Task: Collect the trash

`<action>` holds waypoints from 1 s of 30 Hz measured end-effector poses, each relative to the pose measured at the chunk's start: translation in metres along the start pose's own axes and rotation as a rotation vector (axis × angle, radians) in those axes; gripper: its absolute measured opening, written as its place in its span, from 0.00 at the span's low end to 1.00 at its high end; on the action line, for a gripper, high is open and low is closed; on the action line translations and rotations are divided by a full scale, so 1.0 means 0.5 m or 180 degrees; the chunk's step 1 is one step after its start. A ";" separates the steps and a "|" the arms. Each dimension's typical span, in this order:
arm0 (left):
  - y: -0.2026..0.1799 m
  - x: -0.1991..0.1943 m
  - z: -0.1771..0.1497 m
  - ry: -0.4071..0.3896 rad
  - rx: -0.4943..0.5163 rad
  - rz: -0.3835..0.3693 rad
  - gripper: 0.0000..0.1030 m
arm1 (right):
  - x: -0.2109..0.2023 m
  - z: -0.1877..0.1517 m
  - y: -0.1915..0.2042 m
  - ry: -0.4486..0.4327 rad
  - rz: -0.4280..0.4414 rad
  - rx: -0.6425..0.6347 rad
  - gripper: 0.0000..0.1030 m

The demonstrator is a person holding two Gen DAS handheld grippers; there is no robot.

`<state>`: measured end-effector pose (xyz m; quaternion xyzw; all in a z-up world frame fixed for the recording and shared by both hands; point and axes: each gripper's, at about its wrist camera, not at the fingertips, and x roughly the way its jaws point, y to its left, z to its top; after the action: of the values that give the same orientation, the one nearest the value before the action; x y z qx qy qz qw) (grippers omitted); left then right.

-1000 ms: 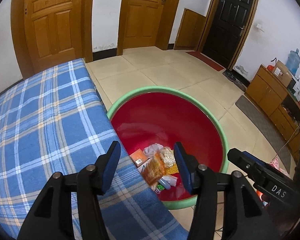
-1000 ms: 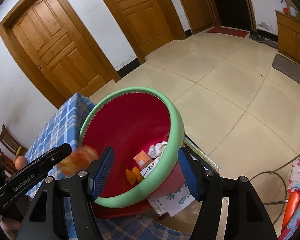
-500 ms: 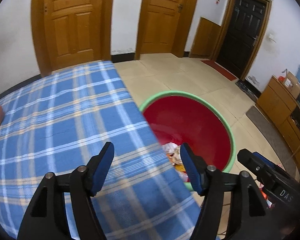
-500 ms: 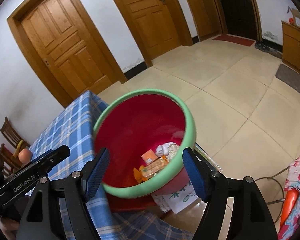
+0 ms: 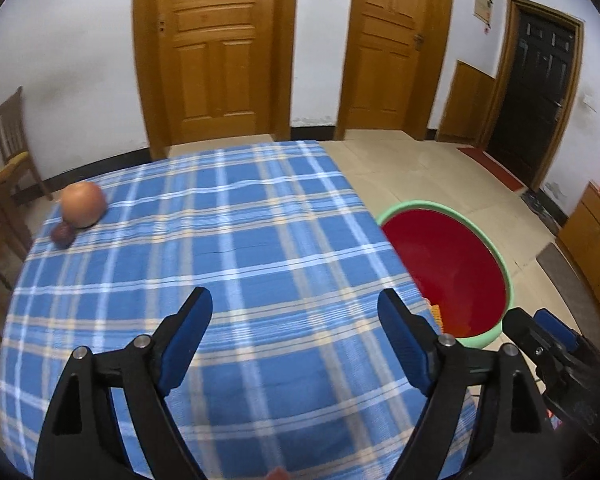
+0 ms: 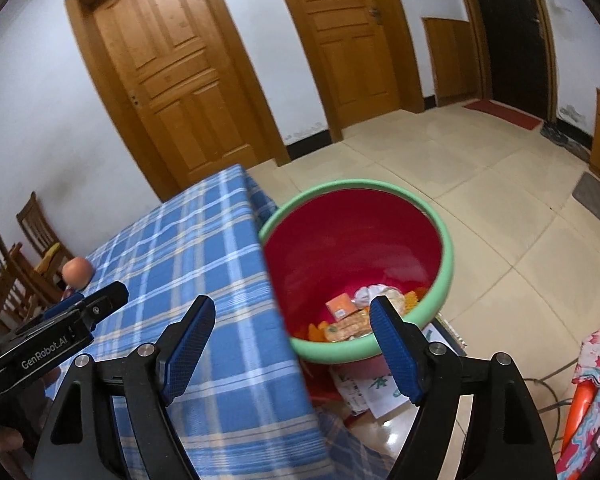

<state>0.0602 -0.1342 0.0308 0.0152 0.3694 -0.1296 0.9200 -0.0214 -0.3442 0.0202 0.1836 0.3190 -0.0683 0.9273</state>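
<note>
A red bin with a green rim [image 5: 460, 264] [image 6: 446, 248] stands on the floor beside the table's right edge. It holds wrappers and other trash [image 6: 356, 318] at the bottom. My left gripper [image 5: 296, 336] is open and empty above the blue plaid tablecloth [image 5: 228, 256]. My right gripper [image 6: 292, 344] is open and empty, held over the table edge and the bin's near rim. The left gripper also shows at the left of the right wrist view [image 6: 72, 320].
An orange round fruit [image 5: 82, 204] [image 6: 77, 271] and a small dark red fruit [image 5: 62, 235] lie at the table's far left. Wooden chairs [image 6: 16, 264] stand left of the table. Papers [image 6: 364, 388] lie on the floor under the bin. Doors line the back wall.
The orange wrapper dropped from my left gripper into the bin. The left gripper then swung left from over the bin to over the table. The right gripper shifted slightly left.
</note>
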 end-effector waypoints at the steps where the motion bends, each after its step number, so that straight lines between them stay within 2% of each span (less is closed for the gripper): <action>1: 0.006 -0.005 -0.002 -0.0013 -0.0014 0.0028 0.82 | -0.003 -0.002 0.007 -0.0004 0.0015 -0.0017 0.78; 12: 0.068 -0.078 -0.026 -0.0154 -0.0162 0.0280 0.82 | -0.043 -0.025 0.083 -0.0077 0.0178 -0.0225 0.78; 30: 0.097 -0.116 -0.040 -0.0215 -0.0302 0.0309 0.82 | -0.070 -0.037 0.124 -0.0133 0.0264 -0.0382 0.78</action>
<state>0.0184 -0.0717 0.0526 -0.0150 0.3427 -0.0677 0.9369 -0.0441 -0.2795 0.0468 0.1393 0.2952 -0.0144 0.9451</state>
